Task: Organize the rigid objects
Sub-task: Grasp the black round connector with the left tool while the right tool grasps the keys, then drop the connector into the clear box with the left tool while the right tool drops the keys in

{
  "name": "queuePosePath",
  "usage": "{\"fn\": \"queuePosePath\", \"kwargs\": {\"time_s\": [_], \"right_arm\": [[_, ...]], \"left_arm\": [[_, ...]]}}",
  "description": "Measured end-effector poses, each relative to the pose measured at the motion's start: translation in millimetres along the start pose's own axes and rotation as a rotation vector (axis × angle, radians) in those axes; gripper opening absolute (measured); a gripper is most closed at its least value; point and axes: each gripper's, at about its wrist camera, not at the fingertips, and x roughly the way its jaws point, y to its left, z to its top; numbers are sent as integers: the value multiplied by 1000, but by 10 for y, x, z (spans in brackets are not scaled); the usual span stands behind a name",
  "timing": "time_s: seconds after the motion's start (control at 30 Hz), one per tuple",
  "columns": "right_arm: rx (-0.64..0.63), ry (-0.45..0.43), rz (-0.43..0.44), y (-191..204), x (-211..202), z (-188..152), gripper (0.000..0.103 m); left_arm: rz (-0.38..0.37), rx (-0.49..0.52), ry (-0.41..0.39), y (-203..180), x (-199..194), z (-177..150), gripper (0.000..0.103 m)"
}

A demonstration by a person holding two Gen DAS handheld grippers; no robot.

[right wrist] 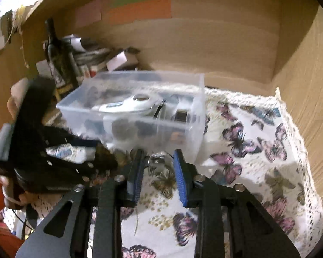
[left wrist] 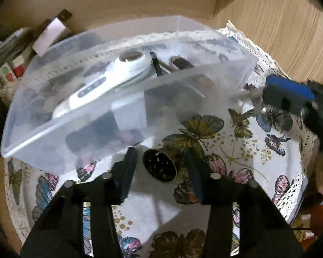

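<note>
A clear plastic bin stands on the butterfly cloth and holds a white handheld device and several dark items. A small dark round container lies on its side on the cloth between the fingers of my left gripper, which is open around it without touching. My right gripper is open with a small shiny metal object lying between its blue pads. The right gripper also shows in the left wrist view, and the left gripper in the right wrist view.
The butterfly-print cloth with a lace edge covers the surface inside wooden walls. A dark bottle, boxes and papers crowd the back left corner behind the bin.
</note>
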Motion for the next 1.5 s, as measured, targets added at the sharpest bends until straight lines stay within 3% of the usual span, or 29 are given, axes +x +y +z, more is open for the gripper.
{"fn": "queuePosePath", "kwargs": {"time_s": [0.27, 0.4, 0.63, 0.83, 1.03, 1.3, 1.5], "right_arm": [[-7, -47, -1, 16, 6, 179, 22], [-11, -80, 1, 44, -70, 245, 21], [-10, -173, -11, 64, -241, 481, 21], [-23, -216, -25, 89, -241, 692, 21], [-50, -159, -23, 159, 89, 785, 21], [-57, -19, -15, 188, 663, 747, 21], [-66, 48, -3, 208, 863, 689, 22]], "left_arm": [[-9, -42, -59, 110, -252, -55, 33], [-16, -62, -134, 177, -535, -53, 33], [12, -91, -257, 324, -925, 99, 33], [51, -127, -316, 547, -1035, 263, 33], [73, -154, -271, 723, -798, 382, 33], [47, -160, -175, 791, -403, 417, 33], [40, -172, -166, 815, -329, 404, 34]]}}
